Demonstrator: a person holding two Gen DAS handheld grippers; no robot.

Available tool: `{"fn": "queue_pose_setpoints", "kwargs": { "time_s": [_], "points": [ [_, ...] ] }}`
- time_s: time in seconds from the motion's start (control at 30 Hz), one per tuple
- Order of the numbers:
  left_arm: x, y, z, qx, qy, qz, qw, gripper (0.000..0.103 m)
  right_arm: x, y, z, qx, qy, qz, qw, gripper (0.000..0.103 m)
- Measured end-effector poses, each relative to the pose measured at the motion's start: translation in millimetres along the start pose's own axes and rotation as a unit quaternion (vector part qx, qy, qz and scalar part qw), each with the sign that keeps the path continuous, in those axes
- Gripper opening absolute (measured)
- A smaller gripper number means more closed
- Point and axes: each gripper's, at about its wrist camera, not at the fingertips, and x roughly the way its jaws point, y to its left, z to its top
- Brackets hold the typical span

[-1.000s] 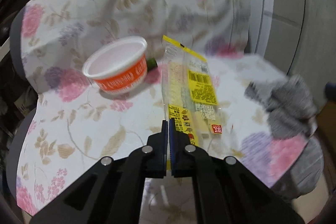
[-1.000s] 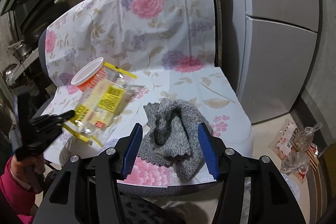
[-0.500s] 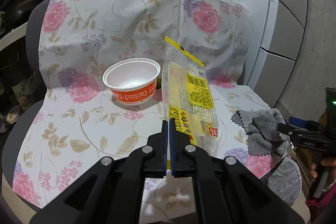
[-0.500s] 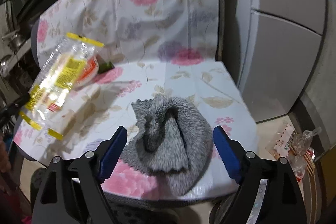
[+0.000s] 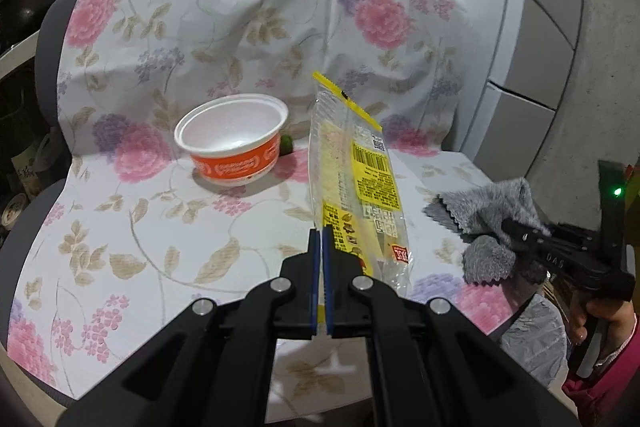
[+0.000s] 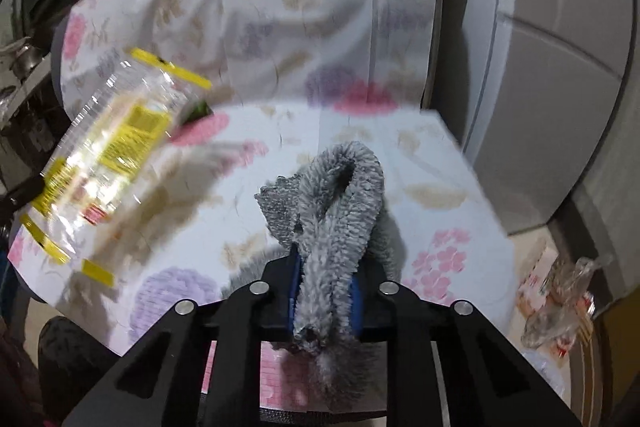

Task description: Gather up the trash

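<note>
A chair draped in a white cloth printed with pink and purple flowers carries everything here, and places are given from the white foam bowl with an orange printed band standing on its seat. Just right of the bowl, the left gripper has its blue-padded fingers pressed together on the lower edge of a clear plastic wrapper with yellow labels and a barcode, holding it upright above the seat. A small green thing peeks from behind the bowl. Farther right, at the seat's edge, the right gripper is closing its fingers on a fluffy grey cloth, which bunches up between the pads. A hand in a pink sleeve holds that gripper.
</note>
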Motion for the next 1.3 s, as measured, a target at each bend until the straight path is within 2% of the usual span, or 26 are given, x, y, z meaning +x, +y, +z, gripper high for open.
{"fn": "queue_pose_setpoints", "kwargs": {
  "time_s": [0.27, 0.43, 0.6, 0.83, 1.0, 1.17, 1.3],
  "points": [
    [-27.0, -34.8, 10.5, 0.020, -0.035, -0.037, 0.9985, 0.000, -83.4, -6.0, 10.1, 0.000, -0.077, -0.013, 0.997, 0.019],
    [-41.9, -70.7, 10.8, 0.040, -0.047, -0.078, 0.9950, 0.000, -130.5, -19.8, 0.4, 0.007, -0.093, -0.041, 0.995, 0.020],
    [-44.6, -122.7, 0.4, 0.070, -0.041, -0.126, 0.9887, 0.000, -174.7, -49.5, -28.2, 0.031, -0.101, -0.090, 0.990, 0.020],
    [-31.6, -198.9, -28.6, 0.108, -0.010, -0.187, 0.9764, 0.000, -198.7, -86.0, -76.4, 0.067, -0.076, -0.155, 0.983, 0.021],
    [-18.7, -254.8, -50.2, 0.154, 0.026, -0.220, 0.9629, 0.000, -219.3, -120.5, -110.4, 0.109, -0.060, -0.188, 0.974, 0.021],
    [-2.2, -290.6, -65.2, 0.184, 0.062, -0.234, 0.9526, 0.000, -225.6, -155.5, -133.6, 0.159, -0.046, -0.192, 0.967, 0.021],
    [27.5, -311.8, -78.6, 0.194, 0.126, -0.239, 0.9431, 0.000, -207.8, -173.9, -154.7, 0.185, -0.008, -0.186, 0.965, 0.022]
  ]
}}
